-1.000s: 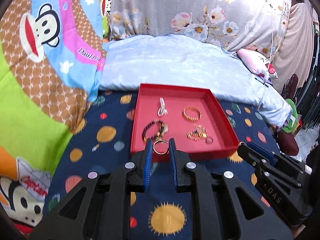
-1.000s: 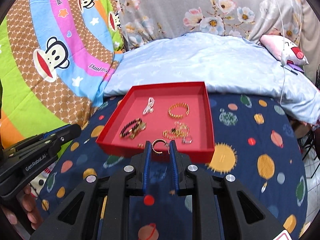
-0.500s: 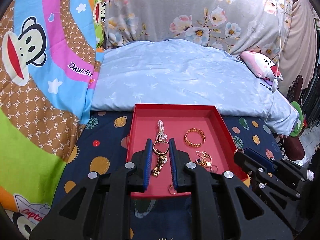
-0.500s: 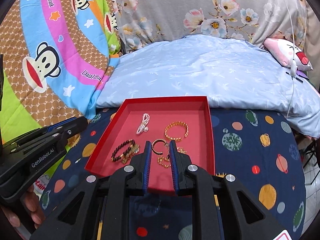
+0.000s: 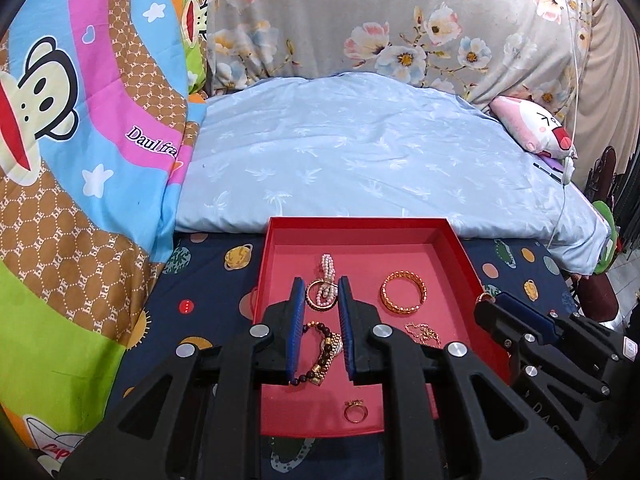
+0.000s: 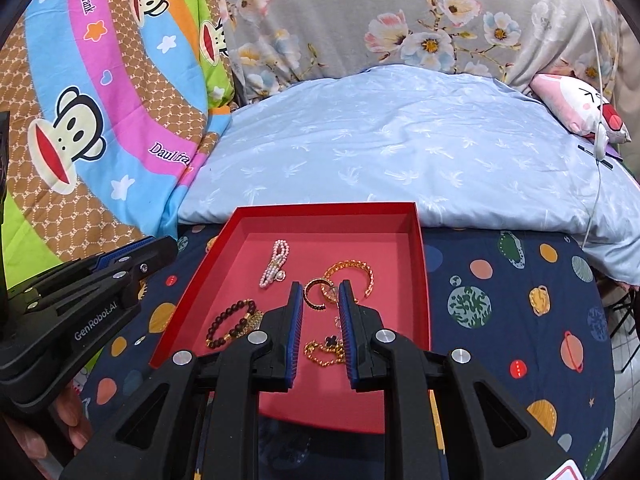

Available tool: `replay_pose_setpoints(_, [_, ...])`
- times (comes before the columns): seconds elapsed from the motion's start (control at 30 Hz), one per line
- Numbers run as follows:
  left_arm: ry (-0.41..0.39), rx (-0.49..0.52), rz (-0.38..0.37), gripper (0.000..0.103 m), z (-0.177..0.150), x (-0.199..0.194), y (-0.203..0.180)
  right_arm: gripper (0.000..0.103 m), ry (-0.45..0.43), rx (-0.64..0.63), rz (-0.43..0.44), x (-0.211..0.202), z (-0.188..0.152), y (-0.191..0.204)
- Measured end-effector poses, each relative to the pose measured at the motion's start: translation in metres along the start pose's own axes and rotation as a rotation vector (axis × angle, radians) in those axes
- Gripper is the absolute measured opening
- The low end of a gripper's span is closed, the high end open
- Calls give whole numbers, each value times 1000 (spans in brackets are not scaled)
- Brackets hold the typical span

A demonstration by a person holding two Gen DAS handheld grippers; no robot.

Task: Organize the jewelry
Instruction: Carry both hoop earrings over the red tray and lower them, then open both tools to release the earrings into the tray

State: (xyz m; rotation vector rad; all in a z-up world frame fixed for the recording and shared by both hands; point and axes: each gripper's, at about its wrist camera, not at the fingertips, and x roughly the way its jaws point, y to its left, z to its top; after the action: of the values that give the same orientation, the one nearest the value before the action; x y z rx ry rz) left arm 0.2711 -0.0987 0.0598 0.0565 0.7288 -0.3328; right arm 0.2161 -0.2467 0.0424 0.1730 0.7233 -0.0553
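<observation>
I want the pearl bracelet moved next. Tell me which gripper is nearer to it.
Left. The left gripper is right over the pearl bracelet; the right gripper is over the tray's middle, with the bracelet off to its left.

A bed [image 5: 360, 168] with pale blue cover, floral pillows [image 6: 400, 12], cartoon monkey quilt [image 5: 80, 120]

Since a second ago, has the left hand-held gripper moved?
Yes. The left hand-held gripper has gone forward over the red tray: its tips were at the near rim and now reach the pearl bracelet.
</observation>
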Motion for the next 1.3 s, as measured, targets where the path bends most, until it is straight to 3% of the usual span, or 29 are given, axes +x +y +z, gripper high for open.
replay_pose_setpoints(0.6, [-2,10,24,16,18,44,-4,17,6,17,-20,44,15,-19])
replay_pose_setpoints(1.3, [21,4,39,16,24,70,-4,17,30,-2,-28,69,19,-19])
